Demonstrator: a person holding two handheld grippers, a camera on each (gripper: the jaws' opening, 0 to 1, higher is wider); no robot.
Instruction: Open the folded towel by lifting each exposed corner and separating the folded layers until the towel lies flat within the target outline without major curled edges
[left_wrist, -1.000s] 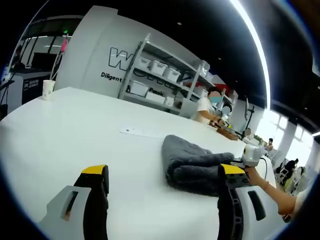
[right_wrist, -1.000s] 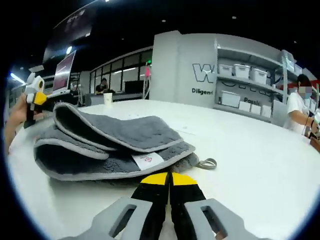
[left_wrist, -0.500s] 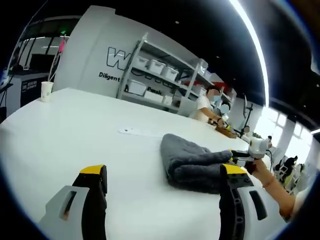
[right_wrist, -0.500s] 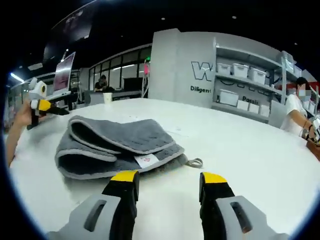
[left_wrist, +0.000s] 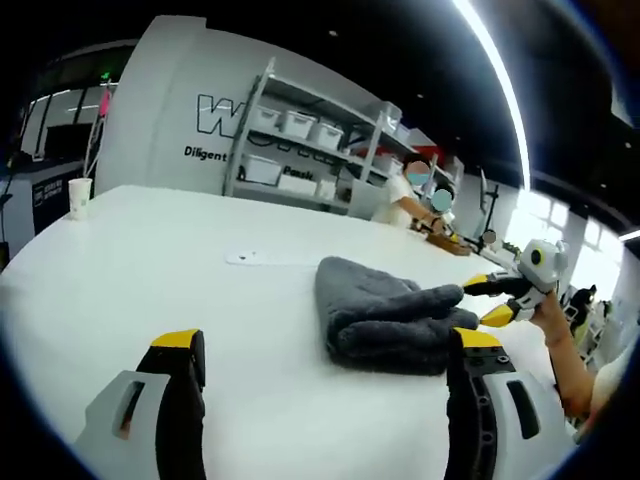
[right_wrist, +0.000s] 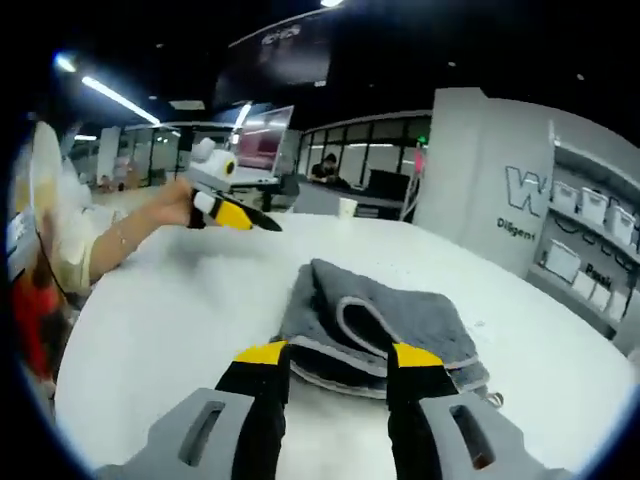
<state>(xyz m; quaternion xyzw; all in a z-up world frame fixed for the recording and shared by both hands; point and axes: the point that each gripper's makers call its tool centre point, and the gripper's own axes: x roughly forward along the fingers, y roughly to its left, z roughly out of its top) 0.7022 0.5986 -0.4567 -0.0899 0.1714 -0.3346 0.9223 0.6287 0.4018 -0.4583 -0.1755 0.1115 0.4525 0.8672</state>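
Right gripper view: both hand-held grippers (right_wrist: 330, 357) (left_wrist: 318, 340) gape, jaws hiding the folded towel's (right_wrist: 385, 320) near edge.

Grey gripper (left_wrist: 325, 345) bodies, black fingers (left_wrist: 183, 385) with yellow tips.

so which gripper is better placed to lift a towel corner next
Probably the right gripper: its open fingers sit right at the folded towel edge, while the left gripper hangs open farther back over the table.

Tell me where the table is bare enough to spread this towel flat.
In the left gripper view, white table lies bare between the folded grey towel and the paper cup. It is crowded at the towel's other side, where the right claw hovers.
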